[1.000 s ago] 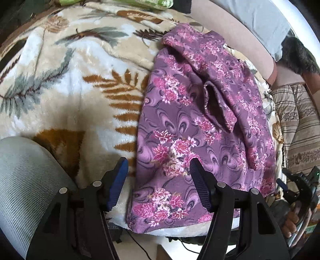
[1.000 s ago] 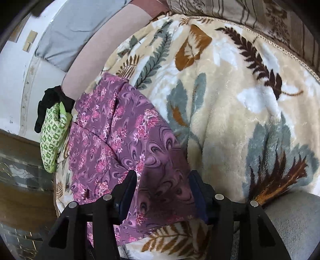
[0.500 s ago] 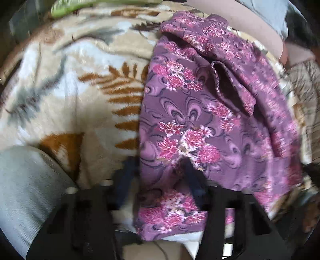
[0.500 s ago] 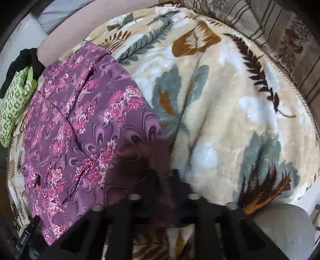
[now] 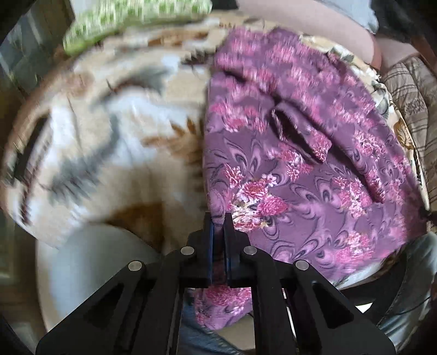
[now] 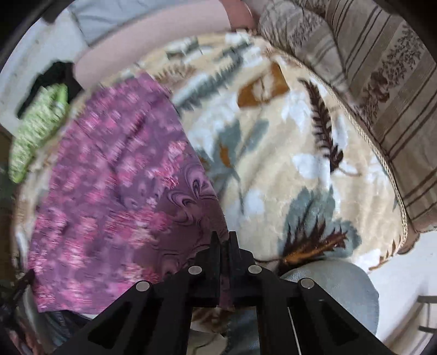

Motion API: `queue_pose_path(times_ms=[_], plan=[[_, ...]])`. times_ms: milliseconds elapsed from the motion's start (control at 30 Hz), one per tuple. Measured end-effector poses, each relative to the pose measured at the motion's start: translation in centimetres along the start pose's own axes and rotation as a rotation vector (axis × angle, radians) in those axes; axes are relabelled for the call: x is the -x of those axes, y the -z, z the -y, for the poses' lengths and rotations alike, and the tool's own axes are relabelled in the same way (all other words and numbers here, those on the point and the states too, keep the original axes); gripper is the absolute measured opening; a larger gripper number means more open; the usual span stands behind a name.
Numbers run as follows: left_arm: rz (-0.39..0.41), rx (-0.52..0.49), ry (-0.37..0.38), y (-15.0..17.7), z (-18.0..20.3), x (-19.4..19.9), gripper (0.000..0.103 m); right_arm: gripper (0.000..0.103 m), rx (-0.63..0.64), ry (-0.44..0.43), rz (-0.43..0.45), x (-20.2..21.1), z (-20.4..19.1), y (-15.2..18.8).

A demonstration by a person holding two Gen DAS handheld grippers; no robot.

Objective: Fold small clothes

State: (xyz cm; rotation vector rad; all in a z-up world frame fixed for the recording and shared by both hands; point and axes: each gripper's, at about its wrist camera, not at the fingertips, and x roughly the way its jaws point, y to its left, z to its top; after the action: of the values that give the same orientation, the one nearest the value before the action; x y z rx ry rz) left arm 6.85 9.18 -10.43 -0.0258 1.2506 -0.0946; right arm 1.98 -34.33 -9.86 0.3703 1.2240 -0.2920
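A purple garment with pink flowers (image 5: 300,163) lies spread on a cream leaf-patterned blanket (image 5: 109,142). My left gripper (image 5: 218,218) is shut on the garment's near left edge, and cloth hangs below the jaws. In the right wrist view the same garment (image 6: 114,196) lies at the left on the blanket (image 6: 286,153). My right gripper (image 6: 224,237) is shut on its near right edge, with cloth pinched between the fingers.
A green patterned cloth (image 5: 131,19) lies at the far edge of the blanket; it also shows in the right wrist view (image 6: 38,128). A striped cushion (image 6: 382,82) borders the blanket. The person's jeans-clad knee (image 6: 327,286) is close below.
Both grippers were open over the garment's near edge a second ago. Both have since closed on the cloth. Both views are blurred by motion.
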Motion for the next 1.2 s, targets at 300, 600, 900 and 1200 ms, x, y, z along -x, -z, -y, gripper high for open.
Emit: queue_pose_path(times_ms=[300,600,900,1200], plan=[[0.142,0.084,-0.05,1.7,-0.6,1.2,0.018,0.023,-0.151,-0.135,0.298,3.6,3.3,1.7],[0.423,0.012,-0.147,1.3,3.6,9.9,0.069,0.087,-0.087,-0.266,0.542,7.6,1.5,3.8],[0.479,-0.058,-0.178,1.8,7.3,14.6,0.069,0.087,-0.007,-0.277,0.588,8.0,-0.5,4.8],[0.521,-0.078,-0.175,2.2,8.4,16.6,0.069,0.087,0.052,-0.327,0.521,8.7,-2.7,6.2]])
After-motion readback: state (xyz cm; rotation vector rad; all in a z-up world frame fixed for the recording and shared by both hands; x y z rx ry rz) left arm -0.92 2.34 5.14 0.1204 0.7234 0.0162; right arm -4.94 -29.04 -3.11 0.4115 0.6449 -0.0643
